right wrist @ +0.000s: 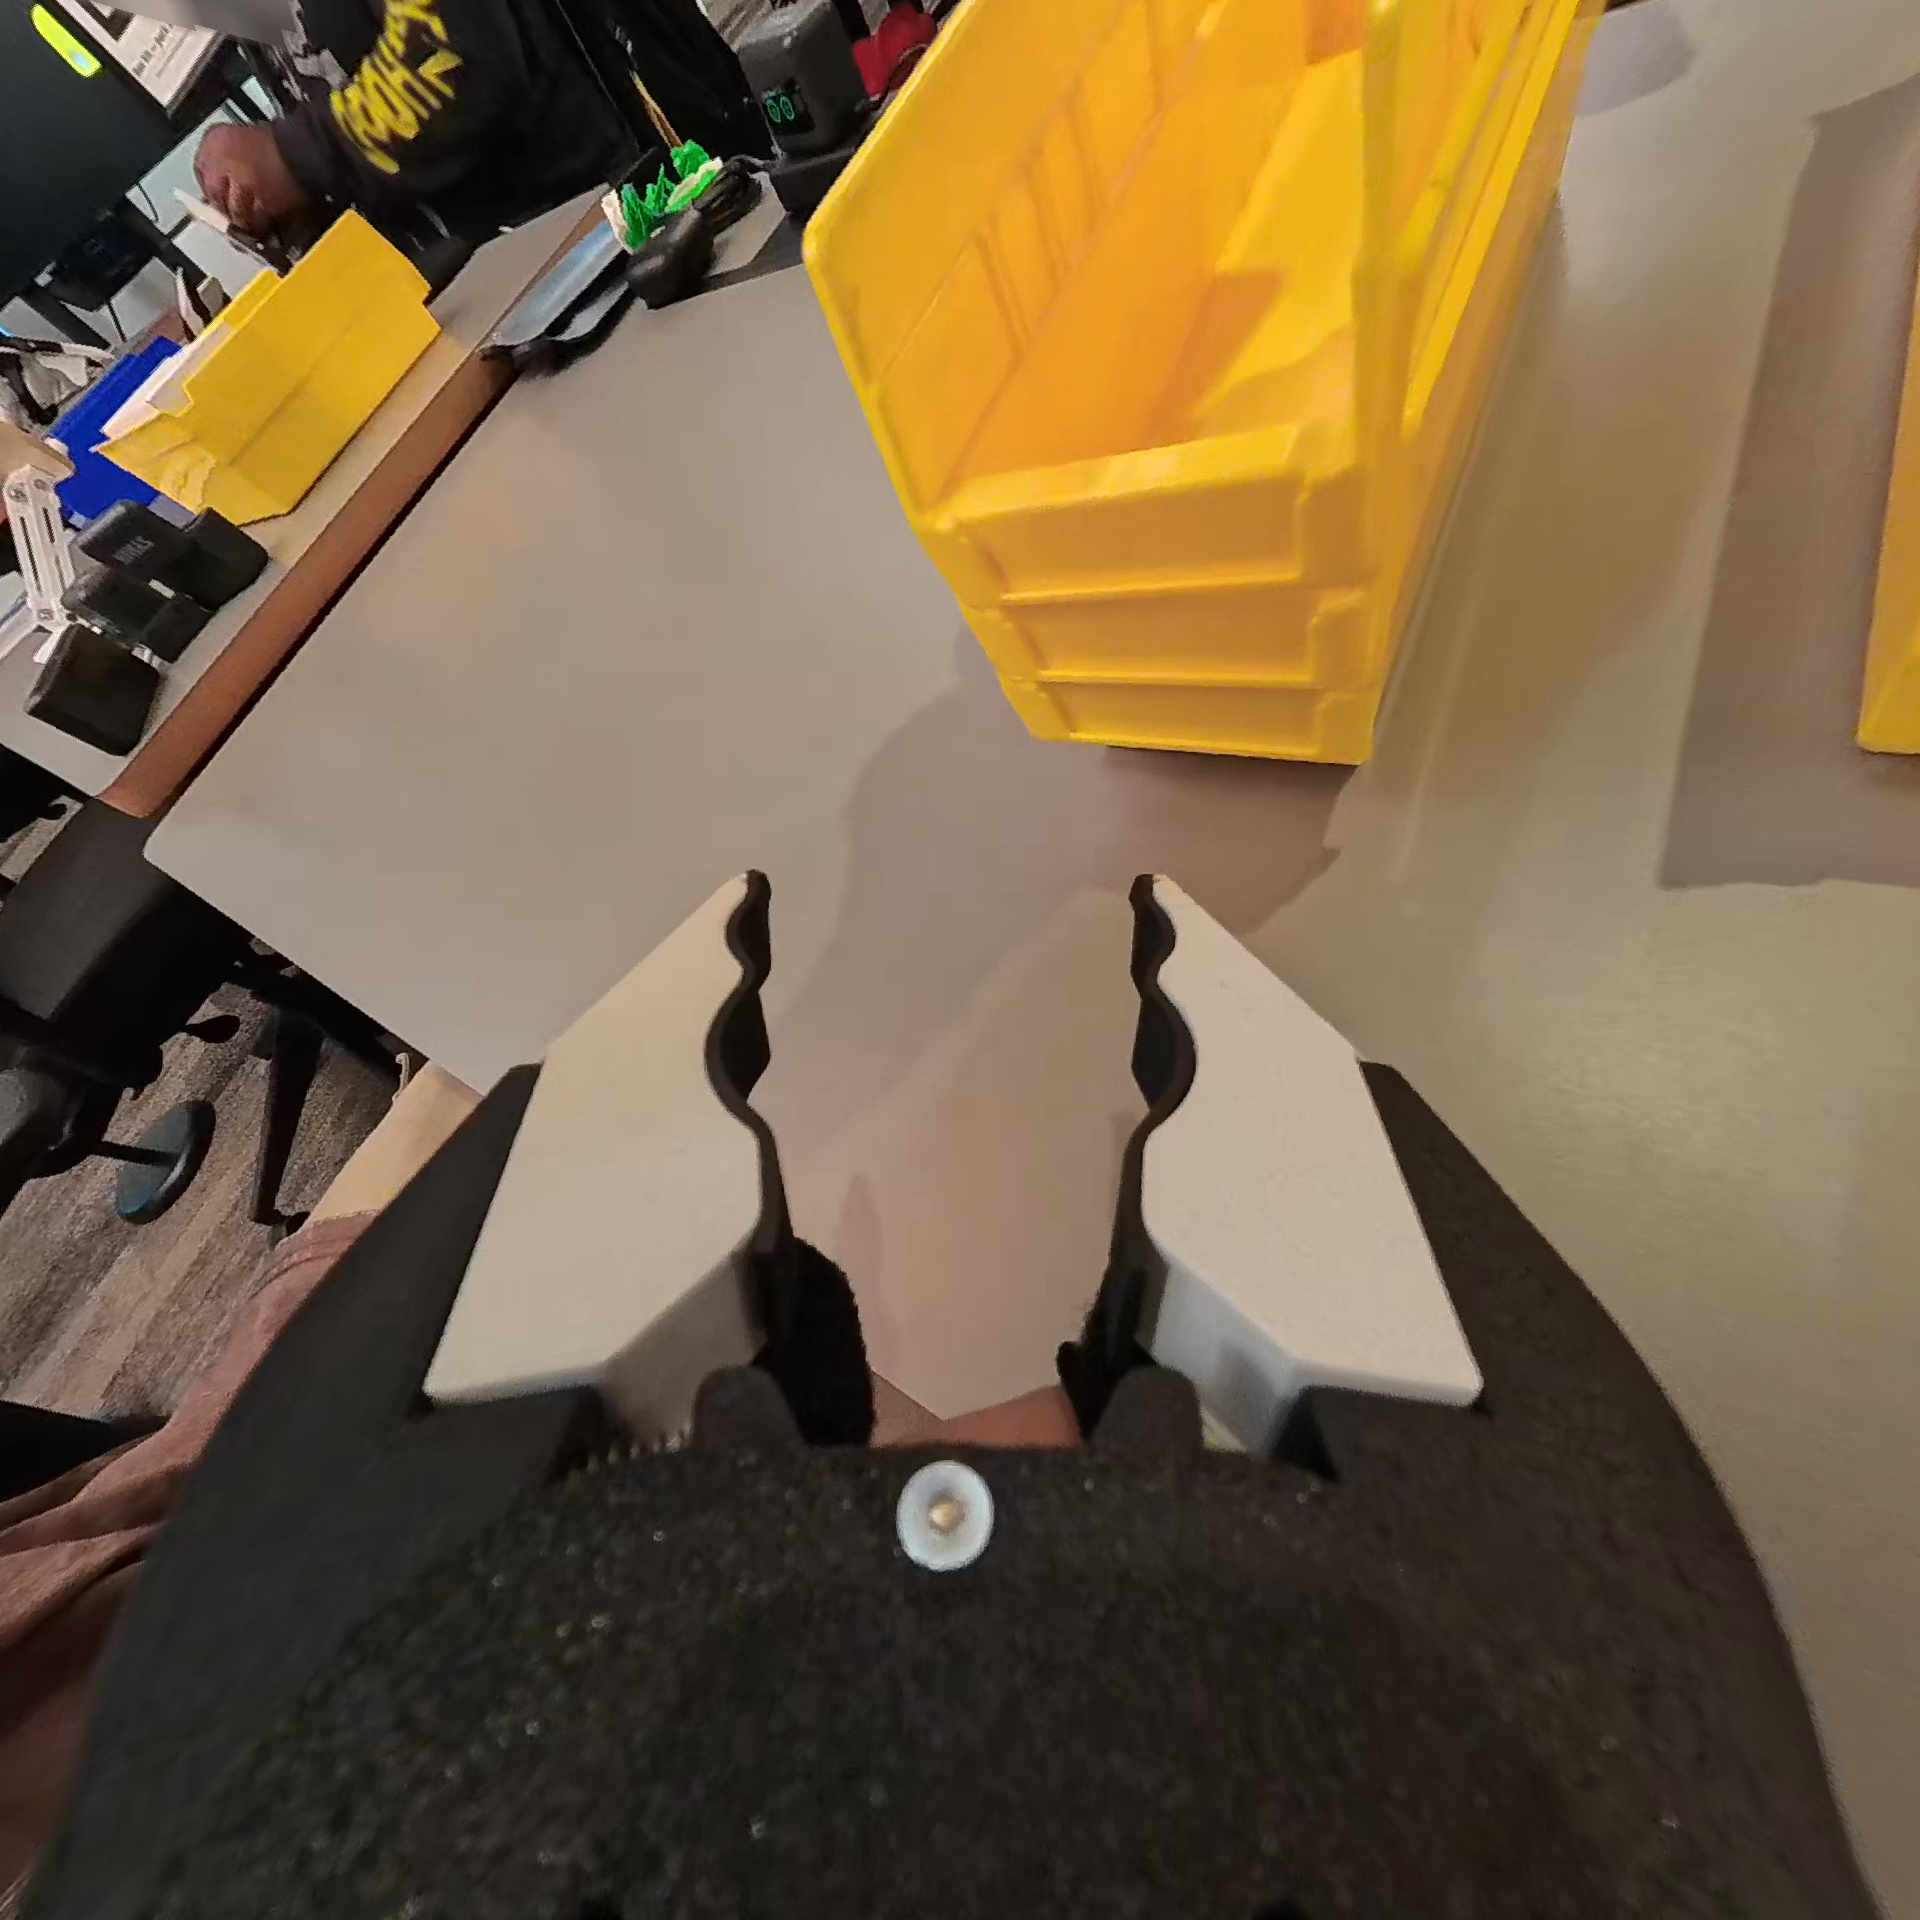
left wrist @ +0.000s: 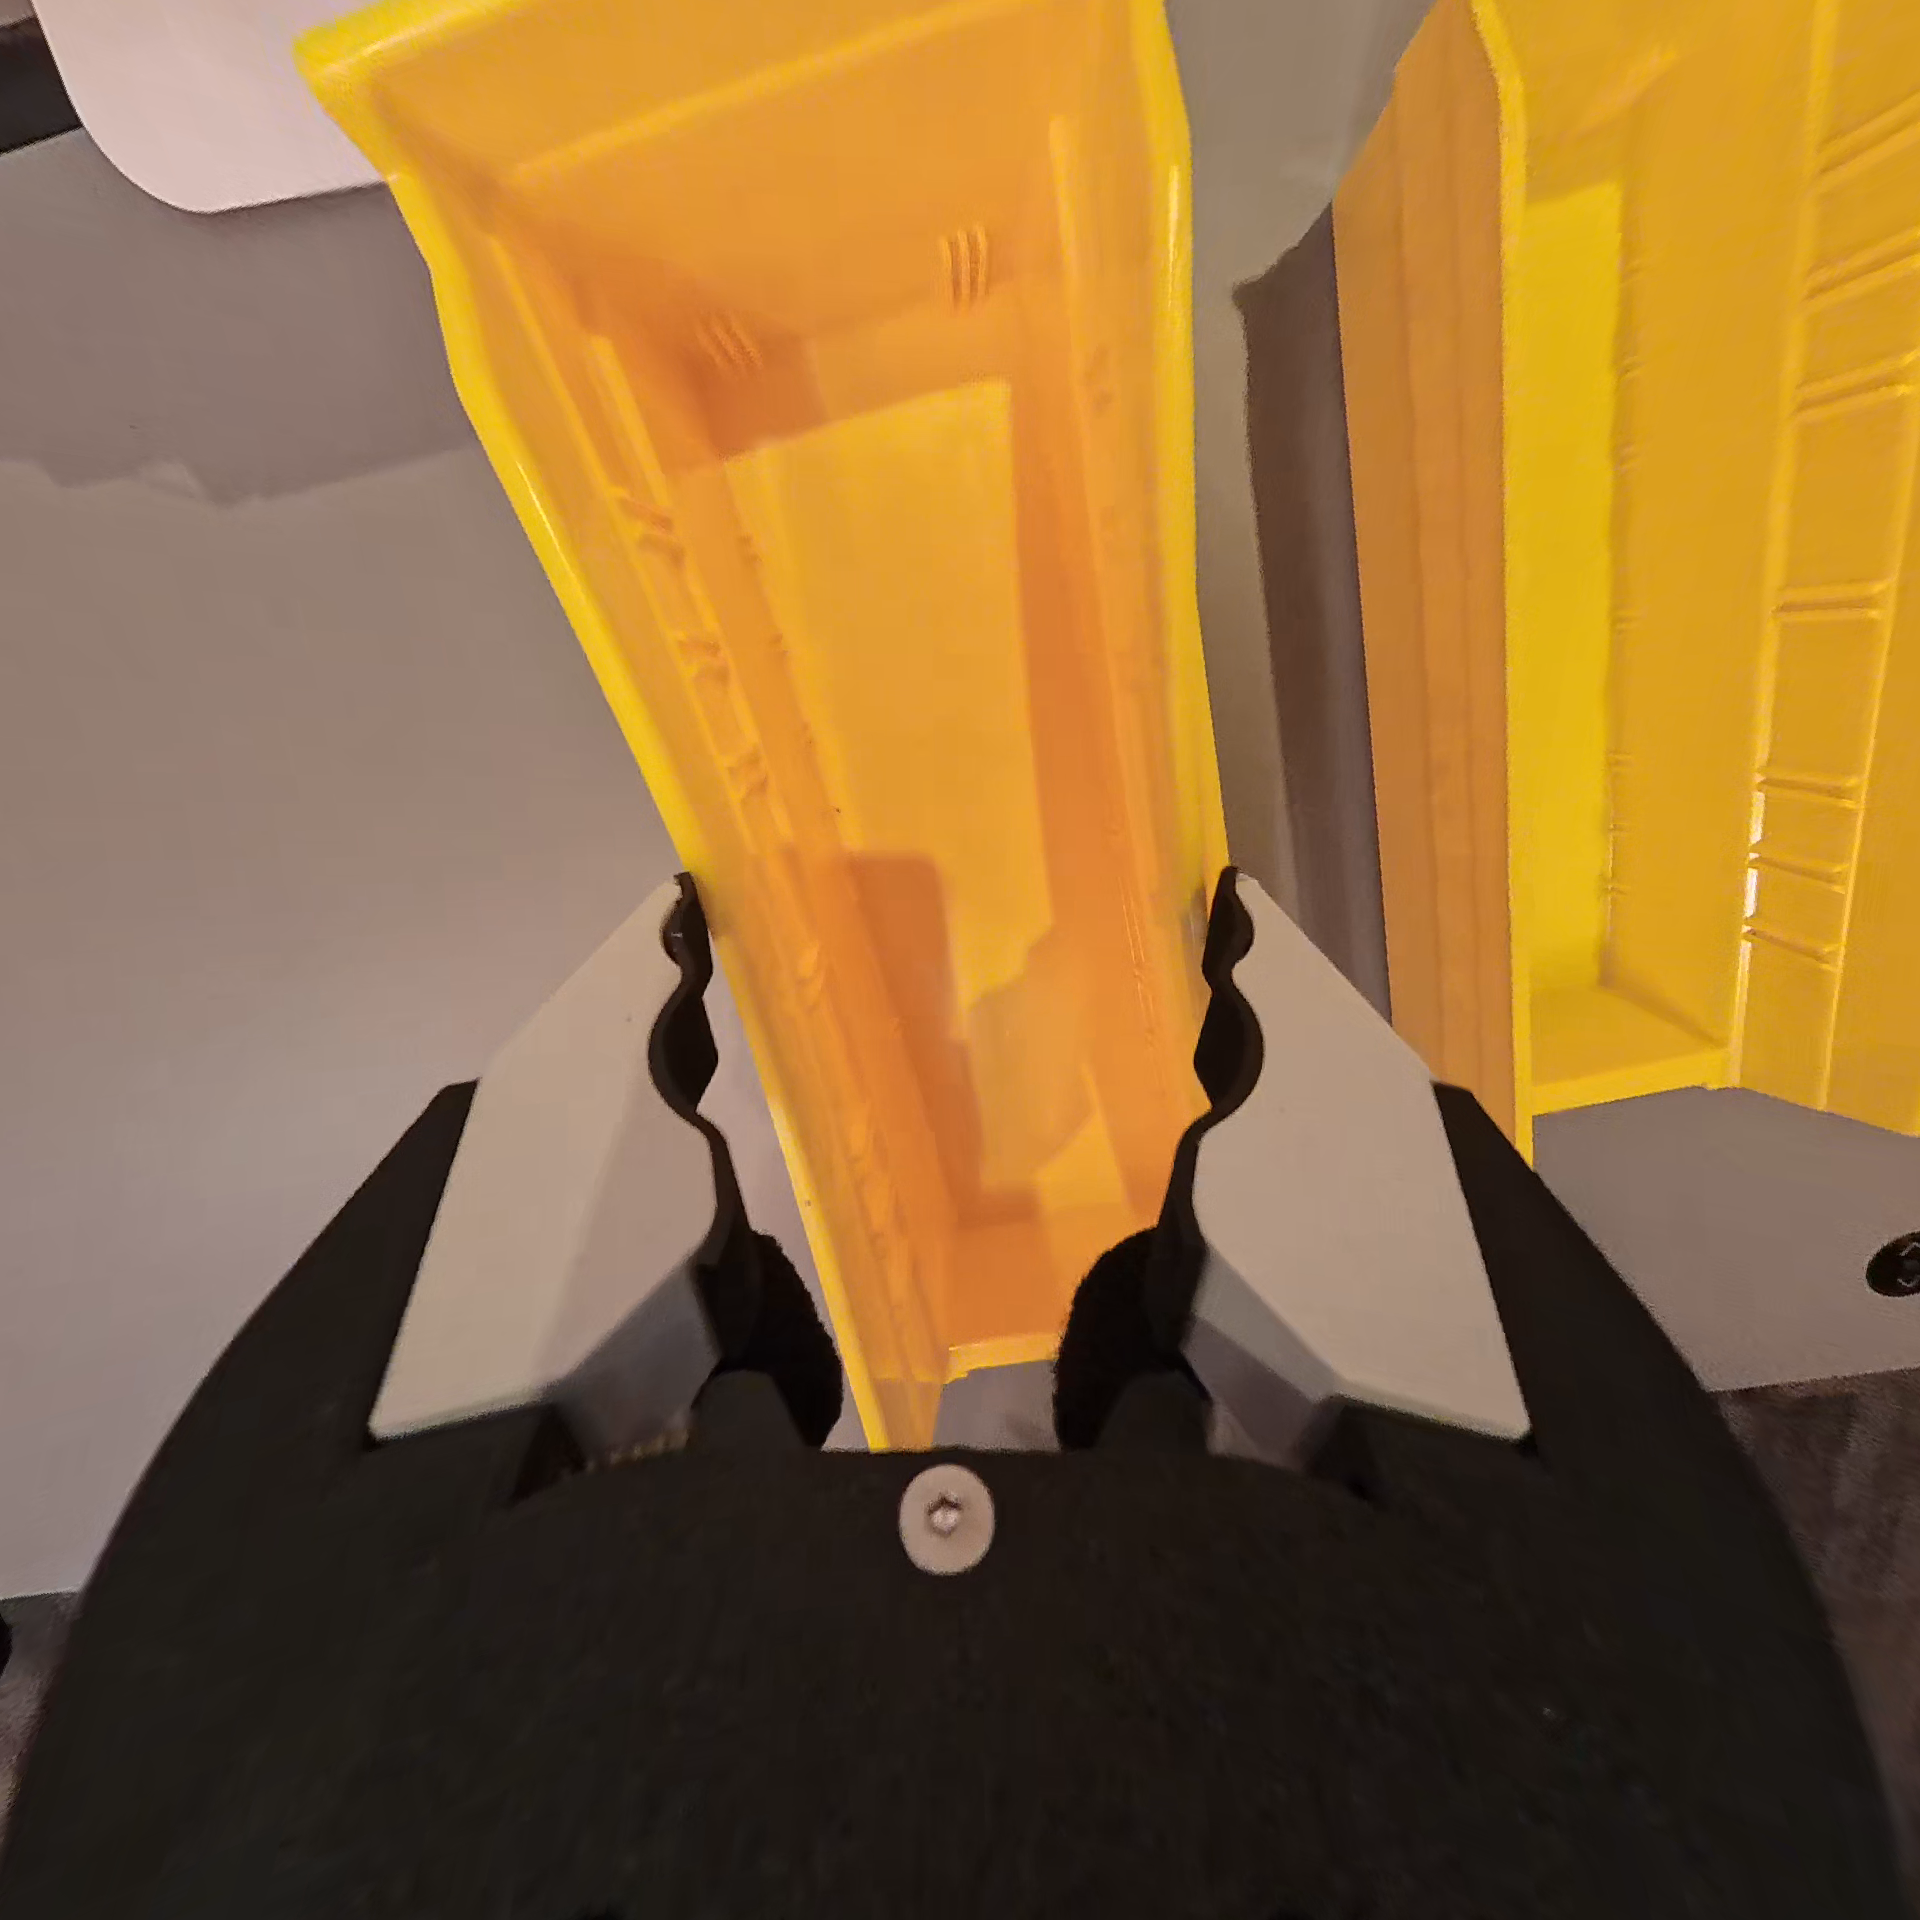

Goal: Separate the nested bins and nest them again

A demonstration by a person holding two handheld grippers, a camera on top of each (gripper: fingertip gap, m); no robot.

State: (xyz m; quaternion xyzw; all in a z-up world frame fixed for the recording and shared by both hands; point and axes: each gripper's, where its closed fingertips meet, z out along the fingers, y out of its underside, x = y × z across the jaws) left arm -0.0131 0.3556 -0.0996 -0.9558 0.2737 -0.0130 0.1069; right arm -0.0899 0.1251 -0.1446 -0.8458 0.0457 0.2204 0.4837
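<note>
A stack of nested yellow bins (right wrist: 1143, 540) stands on the grey table (right wrist: 623, 644), showing three front lips; its right wall looks blurred. In the left wrist view I look down into the yellow bin (left wrist: 883, 623), whose inside looks blurred and layered. My left gripper (left wrist: 958, 888) is wide open and straddles the bin's near end, with the fingertips beside its side walls. A second yellow bin (left wrist: 1610, 623) lies apart to the right and shows at the right wrist view's edge (right wrist: 1896, 644). My right gripper (right wrist: 951, 883) is open and empty above the table, short of the stack.
The table's left edge (right wrist: 156, 852) is close. Beyond it stands a second table with another yellow bin (right wrist: 291, 364), a blue bin (right wrist: 104, 436) and black items (right wrist: 135, 592). A person in a dark top (right wrist: 395, 94) stands behind it. An office chair (right wrist: 104, 1091) is at the lower left.
</note>
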